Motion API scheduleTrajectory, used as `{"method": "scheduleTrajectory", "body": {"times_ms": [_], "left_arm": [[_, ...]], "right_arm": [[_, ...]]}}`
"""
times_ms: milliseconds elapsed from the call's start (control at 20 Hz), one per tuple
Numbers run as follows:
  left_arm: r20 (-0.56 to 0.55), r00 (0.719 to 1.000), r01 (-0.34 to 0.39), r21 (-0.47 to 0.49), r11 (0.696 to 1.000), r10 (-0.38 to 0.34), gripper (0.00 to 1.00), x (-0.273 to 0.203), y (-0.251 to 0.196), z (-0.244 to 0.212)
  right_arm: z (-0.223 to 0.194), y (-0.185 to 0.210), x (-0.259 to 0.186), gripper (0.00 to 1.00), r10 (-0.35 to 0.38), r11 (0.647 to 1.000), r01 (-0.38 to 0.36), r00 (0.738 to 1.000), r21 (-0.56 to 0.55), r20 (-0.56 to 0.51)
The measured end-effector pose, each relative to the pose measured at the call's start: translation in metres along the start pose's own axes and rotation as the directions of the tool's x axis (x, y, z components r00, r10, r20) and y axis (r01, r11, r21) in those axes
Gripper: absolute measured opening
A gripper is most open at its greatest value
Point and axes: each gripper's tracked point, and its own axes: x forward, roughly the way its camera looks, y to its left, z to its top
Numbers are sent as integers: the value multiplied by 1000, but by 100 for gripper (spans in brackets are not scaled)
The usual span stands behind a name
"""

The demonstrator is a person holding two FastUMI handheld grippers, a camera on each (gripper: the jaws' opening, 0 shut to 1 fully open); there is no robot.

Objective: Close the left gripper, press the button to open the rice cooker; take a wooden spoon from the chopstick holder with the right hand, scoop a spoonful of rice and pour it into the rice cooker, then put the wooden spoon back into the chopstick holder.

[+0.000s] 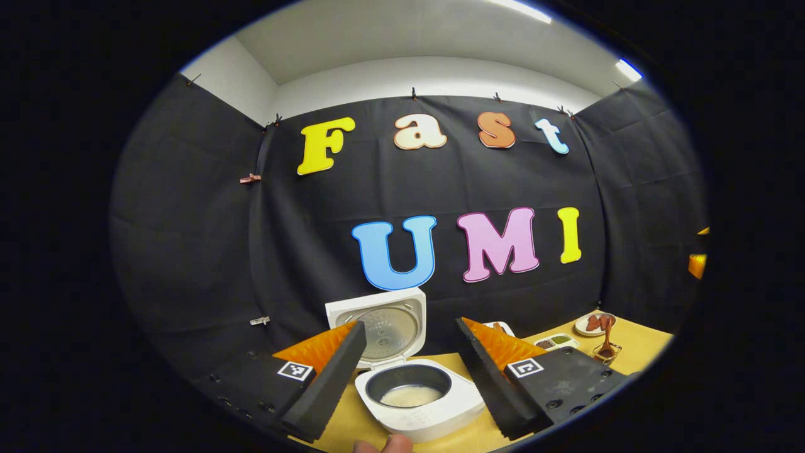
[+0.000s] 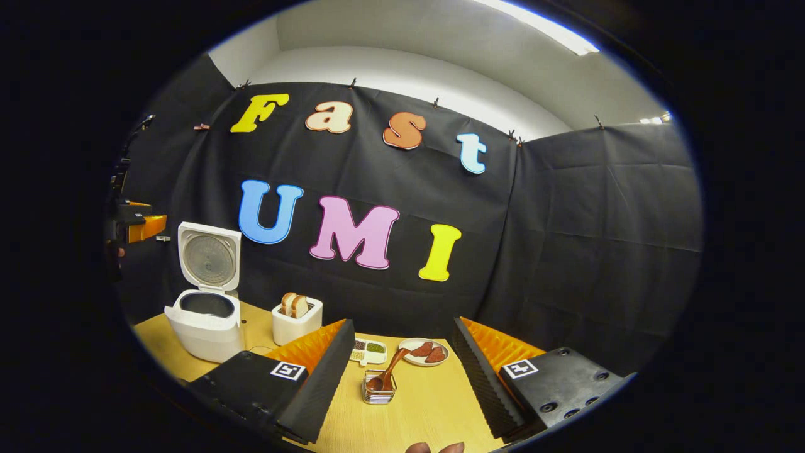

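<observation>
The white rice cooker point(image 1: 409, 402) stands open on the table with its lid point(image 1: 385, 324) upright; white rice lies in the dark inner pot point(image 1: 412, 395). My left gripper point(image 1: 411, 326) hovers open just in front of the cooker, nothing between its fingers. The wooden spoon point(image 2: 391, 368) leans in the clear chopstick holder point(image 2: 379, 390), straight ahead of my right gripper point(image 2: 404, 324), which is open and empty. In the left gripper view the spoon point(image 1: 607, 343) stands far right. The right gripper view has the cooker point(image 2: 204, 321) at the left, with the left gripper point(image 2: 135, 226) above and beside it.
A white toaster point(image 2: 297, 321) with bread stands between the cooker and the holder. A small divided tray of grains point(image 2: 368, 349) and a plate point(image 2: 409, 345) with brown pieces lie behind the holder. The wooden table point(image 2: 427, 409) ends at the black cloth wall.
</observation>
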Motion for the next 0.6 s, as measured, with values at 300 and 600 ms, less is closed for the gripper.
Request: {"method": "scheduleTrajectory", "body": {"times_ms": [300, 600], "left_arm": [[-18, 1000, -13, 6, 1000, 13, 96, -12, -21, 7], [-51, 998, -38, 8, 999, 38, 96, -27, -44, 7]], "right_arm": [[-37, -10, 35, 98, 111, 992, -105, 991, 75, -81], [-102, -17, 85, 98, 219, 967, -181, 951, 180, -219]]}}
